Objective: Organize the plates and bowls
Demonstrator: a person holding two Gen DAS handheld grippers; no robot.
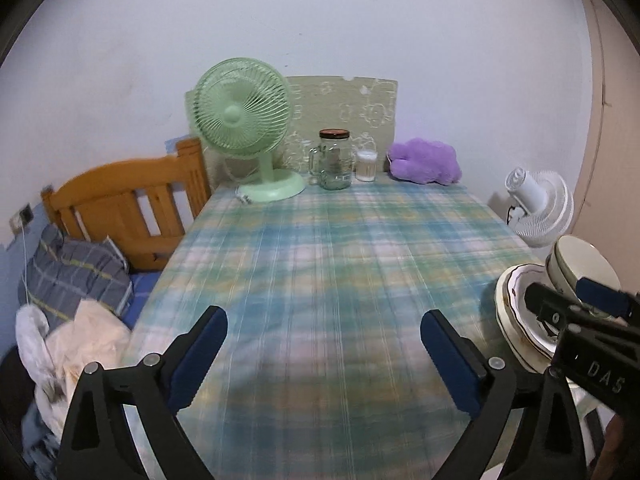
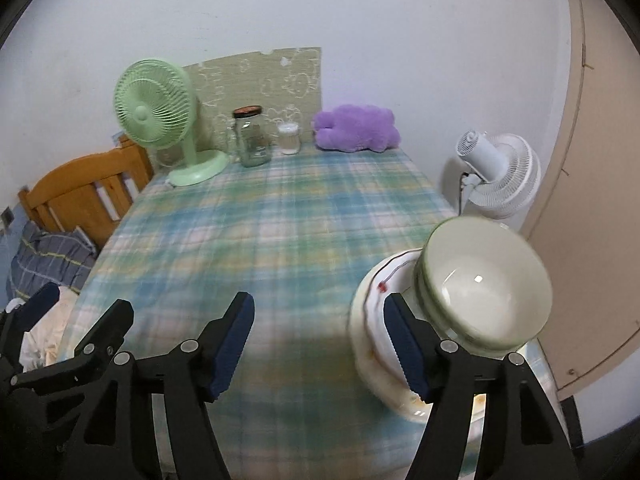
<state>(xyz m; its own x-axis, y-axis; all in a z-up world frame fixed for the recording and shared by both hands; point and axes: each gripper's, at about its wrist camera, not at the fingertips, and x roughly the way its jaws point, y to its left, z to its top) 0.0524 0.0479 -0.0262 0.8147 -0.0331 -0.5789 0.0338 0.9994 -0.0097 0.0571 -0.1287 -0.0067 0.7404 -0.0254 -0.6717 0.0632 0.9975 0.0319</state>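
Left tongs [image 1: 324,338] gape wide over bare plaid surface [image 1: 320,240], nothing between the pads. Right tongs [image 2: 318,338] stand partly open, also empty; their right finger [image 2: 404,344] overlaps the plates [image 2: 372,328] in view, contact unclear. Bowls [image 2: 484,280] sit nested on the plates at the surface's near right corner, stacked to save room, it seems. Both tongs look freed up, as if the stack is finished. Fan [image 1: 240,120], jar [image 1: 335,160] and plush [image 1: 426,160] line the far edge.

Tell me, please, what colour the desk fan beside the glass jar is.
Pale green fan, clearest in the left wrist view.
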